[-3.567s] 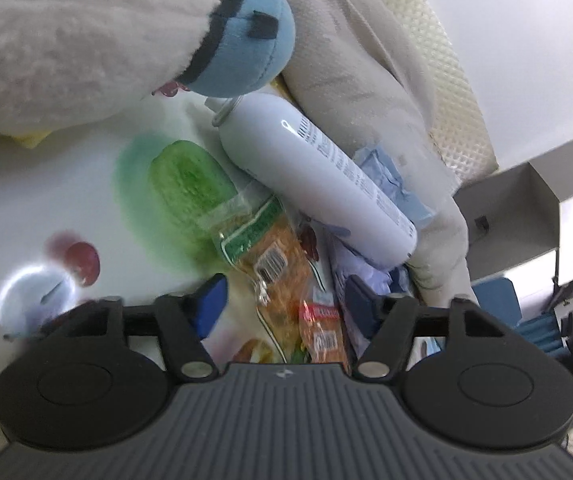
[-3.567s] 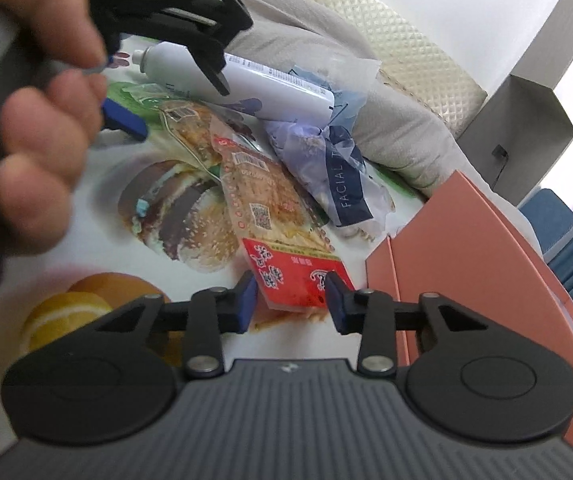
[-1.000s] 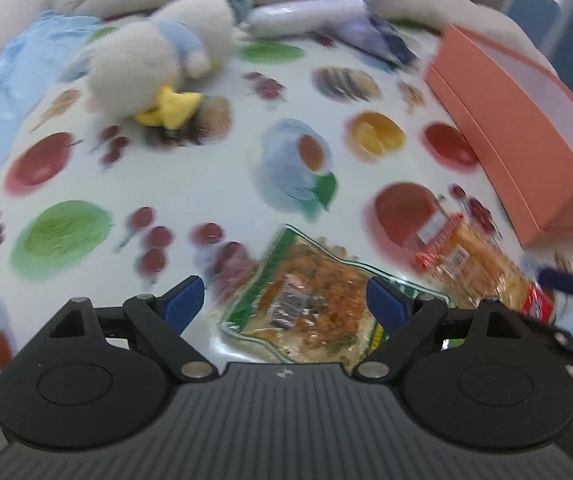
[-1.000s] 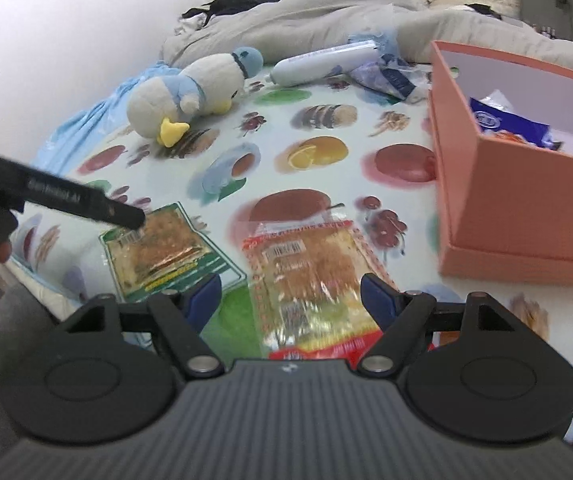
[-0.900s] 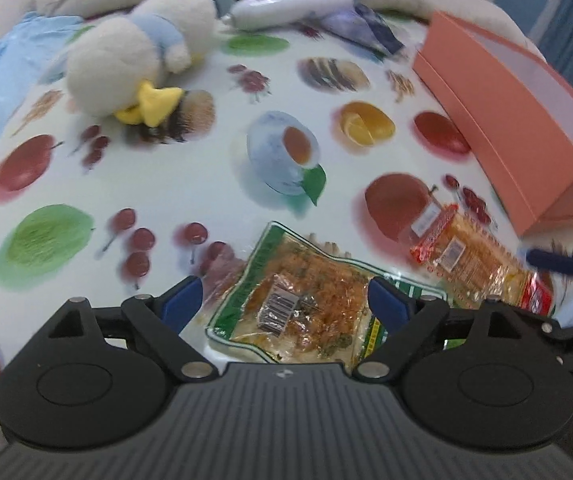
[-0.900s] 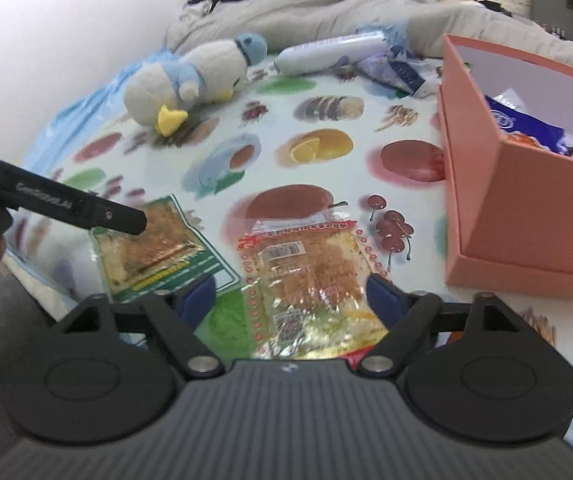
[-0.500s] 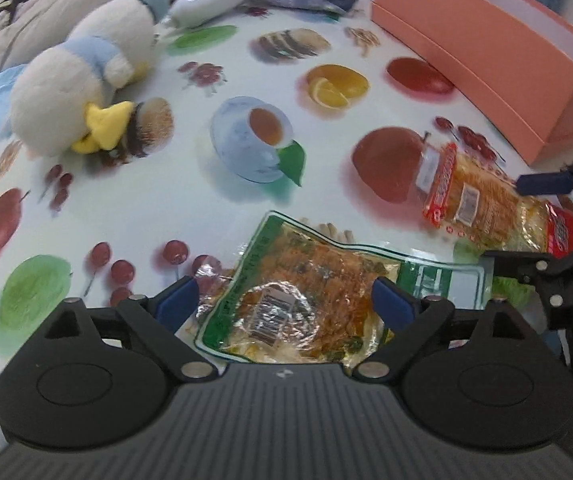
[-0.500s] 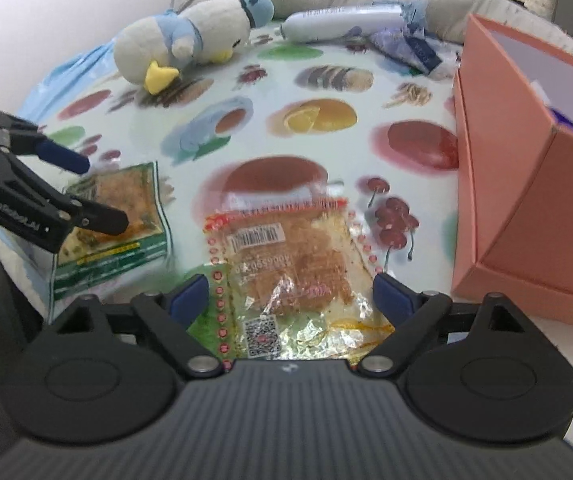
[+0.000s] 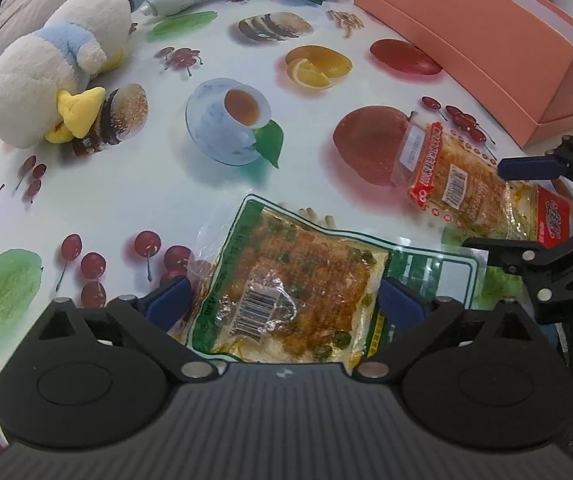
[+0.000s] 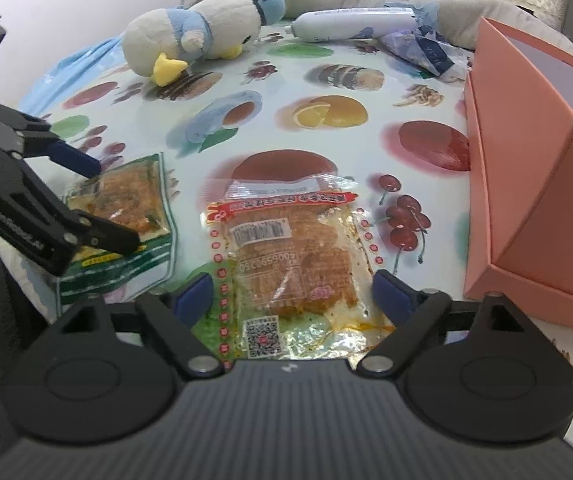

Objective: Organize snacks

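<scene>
A green-edged snack packet [image 9: 294,280] lies flat on the fruit-print tablecloth [image 9: 166,184], between the open jaws of my left gripper [image 9: 282,304]. A red-edged snack packet [image 10: 290,264] lies flat between the open jaws of my right gripper [image 10: 292,292]. Each packet also shows in the other view: the red one [image 9: 458,184] to the right, the green one [image 10: 126,208] to the left. The pink box [image 10: 534,152] stands open at the right, its inside hidden from here.
A white and blue plush duck [image 9: 54,68] lies at the far left. A white tube [image 10: 350,24] and a blue facial packet [image 10: 422,52] lie at the far edge by grey bedding. The table's near edge is just below both grippers.
Both grippers have moved lower and closer over their packets, which now sit deeper between the open jaws. The packets have not moved on the cloth.
</scene>
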`<state>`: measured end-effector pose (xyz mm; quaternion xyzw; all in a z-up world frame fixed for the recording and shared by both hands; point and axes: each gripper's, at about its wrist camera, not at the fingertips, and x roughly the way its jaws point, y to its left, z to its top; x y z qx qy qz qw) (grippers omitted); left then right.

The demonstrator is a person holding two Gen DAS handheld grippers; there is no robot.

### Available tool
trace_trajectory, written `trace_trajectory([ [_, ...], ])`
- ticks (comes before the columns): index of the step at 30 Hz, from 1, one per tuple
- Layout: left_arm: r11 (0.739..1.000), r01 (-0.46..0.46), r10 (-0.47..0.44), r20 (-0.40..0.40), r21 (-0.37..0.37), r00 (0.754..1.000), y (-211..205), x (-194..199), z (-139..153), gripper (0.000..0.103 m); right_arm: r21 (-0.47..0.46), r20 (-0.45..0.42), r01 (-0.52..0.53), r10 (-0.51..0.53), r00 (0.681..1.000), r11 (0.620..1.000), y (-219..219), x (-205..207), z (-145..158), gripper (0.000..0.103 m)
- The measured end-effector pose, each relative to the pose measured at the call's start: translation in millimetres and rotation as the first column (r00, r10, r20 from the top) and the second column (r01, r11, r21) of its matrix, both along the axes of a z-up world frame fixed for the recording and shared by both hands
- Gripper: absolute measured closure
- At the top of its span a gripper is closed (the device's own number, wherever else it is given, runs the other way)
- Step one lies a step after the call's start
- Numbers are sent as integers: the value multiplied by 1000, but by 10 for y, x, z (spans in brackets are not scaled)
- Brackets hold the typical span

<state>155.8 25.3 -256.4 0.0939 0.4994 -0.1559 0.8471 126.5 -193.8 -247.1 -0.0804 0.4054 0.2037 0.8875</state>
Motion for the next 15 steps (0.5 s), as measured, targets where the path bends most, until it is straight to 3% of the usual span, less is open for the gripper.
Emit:
trace_trajectory([
  [5,1000,-3,3,11,-1,1000,-39,-56,26,15,0,-10,-22,22,1000,1000,68,1,25,33],
  [7,1000,-15,15,14,-7,1000,-42,-79,48,21,0,-19,-34,34,999,999,109,18,49,45],
  [10,999,-33,33,18,-23,999,-37,-115,75,30,-12,-25,-42,41,999,999,173,29,76,55],
  [15,997,-62,63,13,-48,998,-36,-164,110,47,-10,-31,-14,14,999,1000,180,24,158,69],
])
